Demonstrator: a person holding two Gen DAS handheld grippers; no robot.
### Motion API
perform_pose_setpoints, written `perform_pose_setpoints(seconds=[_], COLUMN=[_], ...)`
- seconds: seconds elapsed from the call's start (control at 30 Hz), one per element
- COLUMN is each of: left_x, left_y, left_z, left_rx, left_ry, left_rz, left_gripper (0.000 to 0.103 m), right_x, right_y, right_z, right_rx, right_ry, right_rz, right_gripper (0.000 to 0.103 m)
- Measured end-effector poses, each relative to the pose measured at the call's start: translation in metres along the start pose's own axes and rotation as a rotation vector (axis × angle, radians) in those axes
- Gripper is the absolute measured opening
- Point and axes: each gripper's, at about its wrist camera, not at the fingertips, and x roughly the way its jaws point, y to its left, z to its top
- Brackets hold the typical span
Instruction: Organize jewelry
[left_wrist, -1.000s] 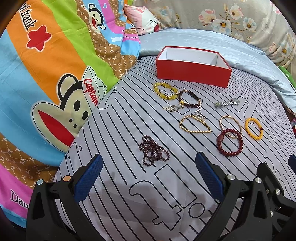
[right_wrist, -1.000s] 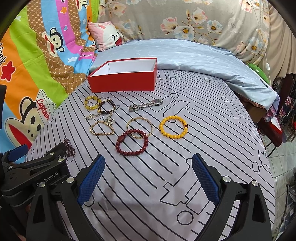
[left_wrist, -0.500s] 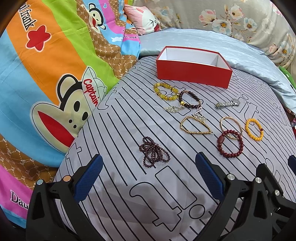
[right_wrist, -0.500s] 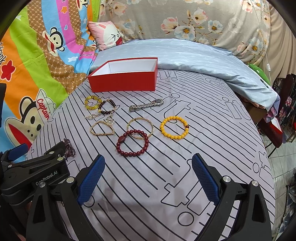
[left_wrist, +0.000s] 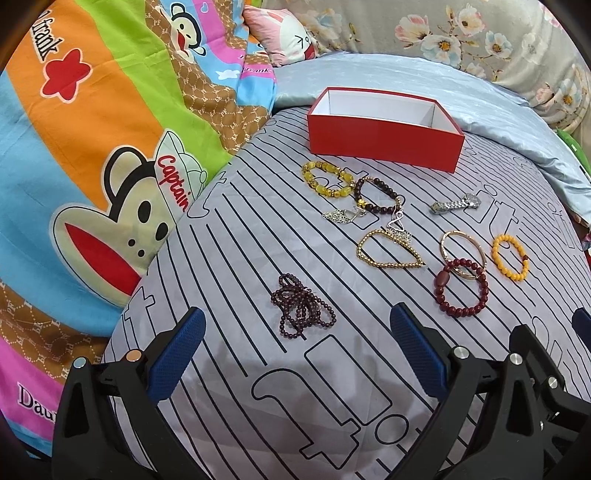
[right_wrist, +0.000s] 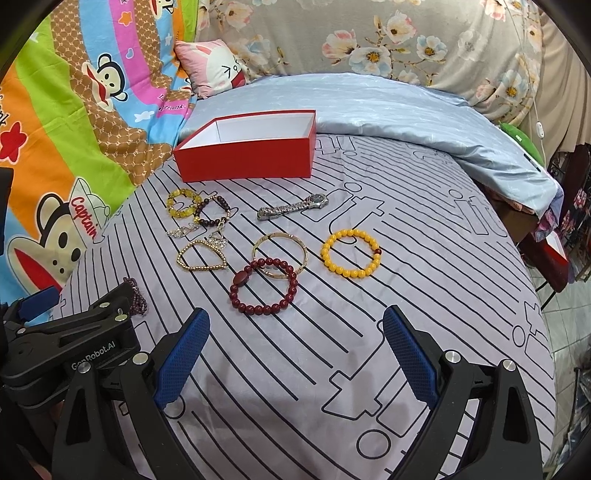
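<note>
An empty red box (left_wrist: 384, 142) (right_wrist: 245, 160) with a white inside stands at the far side of the striped grey sheet. Several pieces of jewelry lie in front of it: a dark purple bead string (left_wrist: 301, 310), a yellow bead bracelet (left_wrist: 327, 178), a dark brown bracelet (left_wrist: 376, 195), a gold chain (left_wrist: 388, 251), a silver watch (right_wrist: 293, 209), a gold bangle (right_wrist: 279, 256), a red bead bracelet (right_wrist: 264, 291) and an orange bracelet (right_wrist: 351, 257). My left gripper (left_wrist: 297, 343) is open, just short of the purple string. My right gripper (right_wrist: 295, 341) is open, near the red bracelet.
A bright cartoon-monkey quilt (left_wrist: 92, 147) rises on the left. A light blue blanket (right_wrist: 388, 110) and a pink pillow (right_wrist: 214, 68) lie behind the box. The bed's right edge drops to a tiled floor (right_wrist: 569, 332). The left gripper's black body (right_wrist: 70, 339) sits at the right view's lower left.
Both grippers have crept slightly forward and stay open. The jewelry and box have not moved.
</note>
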Motion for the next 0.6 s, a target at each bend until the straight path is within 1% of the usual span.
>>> perform_pose_setpoints(seconds=[0.13,0.3,0.4,0.53,0.6], left_x=[0.003,0.010,0.017,0.027,0.033], left_y=[0.000,0.005,0.008,0.014,0.017], left_z=[0.002,0.005,0.008,0.014,0.018], left_rx=[-0.006,-0.023,-0.029,-0.041,-0.049], left_ry=[0.003,0.003,0.010,0.019,0.024], left_rz=[-0.009,0.003,-0.007,-0.008,-0.012], left_gripper=[0.096,0.096,0.096,0.096,0.096], right_x=[0.008,0.016,0.022,0.032,0.039], right_y=[0.001,-0.009,-0.017,-0.028,-0.033], right_z=[0.004,0.006,0.007,0.010,0.012], right_rx=[-0.002,0.015,0.027,0.042,0.051], right_ry=[0.009,0.014,0.021,0.037,0.045], right_rz=[0.003,-0.003,-0.003,-0.012,-0.014], right_gripper=[0.091,0.090,0.089,0.086,0.082])
